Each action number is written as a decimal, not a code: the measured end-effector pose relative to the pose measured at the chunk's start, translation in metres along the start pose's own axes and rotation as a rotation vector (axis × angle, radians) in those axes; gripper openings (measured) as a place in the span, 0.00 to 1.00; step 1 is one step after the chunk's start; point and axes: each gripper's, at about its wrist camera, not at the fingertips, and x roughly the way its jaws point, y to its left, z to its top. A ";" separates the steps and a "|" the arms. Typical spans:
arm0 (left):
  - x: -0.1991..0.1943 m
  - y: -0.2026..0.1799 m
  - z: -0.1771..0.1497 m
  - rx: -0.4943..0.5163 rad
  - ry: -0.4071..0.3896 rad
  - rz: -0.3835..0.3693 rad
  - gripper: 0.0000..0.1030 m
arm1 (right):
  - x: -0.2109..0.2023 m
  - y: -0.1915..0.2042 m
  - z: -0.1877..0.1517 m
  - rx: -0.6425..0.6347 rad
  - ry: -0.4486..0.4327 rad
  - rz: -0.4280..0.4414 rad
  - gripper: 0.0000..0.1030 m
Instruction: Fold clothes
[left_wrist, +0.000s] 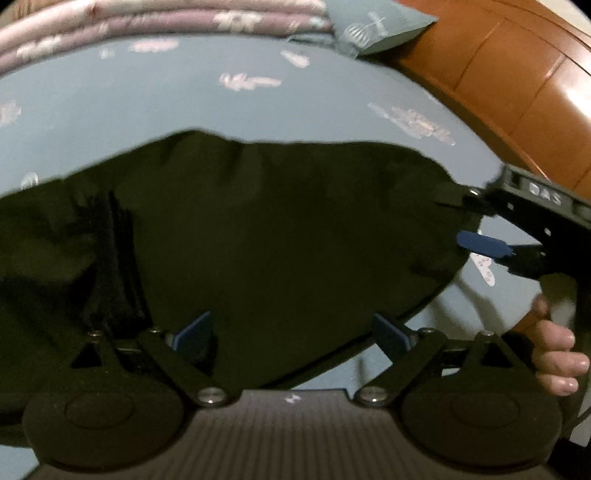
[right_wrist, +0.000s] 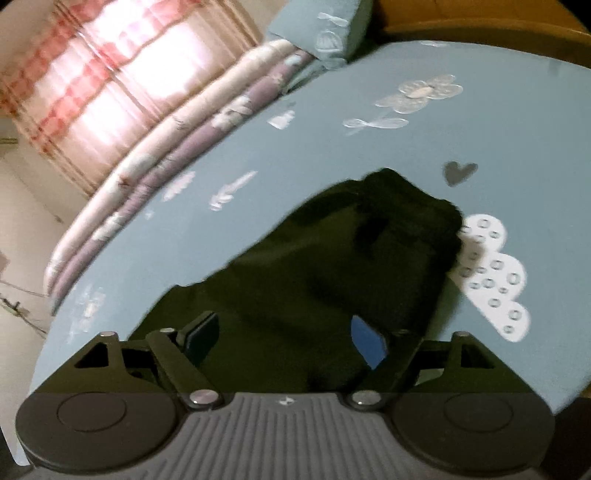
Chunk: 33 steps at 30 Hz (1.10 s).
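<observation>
A dark green garment lies crumpled on the blue patterned bedsheet. My left gripper hangs over its near edge with the jaws wide apart, and its blue pads press on nothing. At the garment's right edge is my right gripper, also open, with the cloth's corner by its fingertips. In the right wrist view the garment stretches away from the right gripper, whose fingers straddle the cloth's near end without pinching it.
Folded pink and purple quilts and a blue pillow lie along the bed's far side. A wooden bed frame curves round the right. A person's hand holds the right gripper's handle. A checked curtain hangs beyond the bed.
</observation>
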 end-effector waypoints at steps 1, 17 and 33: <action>0.001 -0.001 0.000 0.002 0.000 -0.005 0.91 | 0.003 0.001 -0.002 -0.003 0.013 0.002 0.82; -0.039 0.001 0.001 0.045 -0.169 0.165 0.91 | 0.012 0.017 -0.007 -0.024 0.076 -0.052 0.82; -0.011 0.050 -0.017 -0.012 -0.156 0.271 0.92 | 0.108 0.234 0.016 -0.442 0.572 0.596 0.84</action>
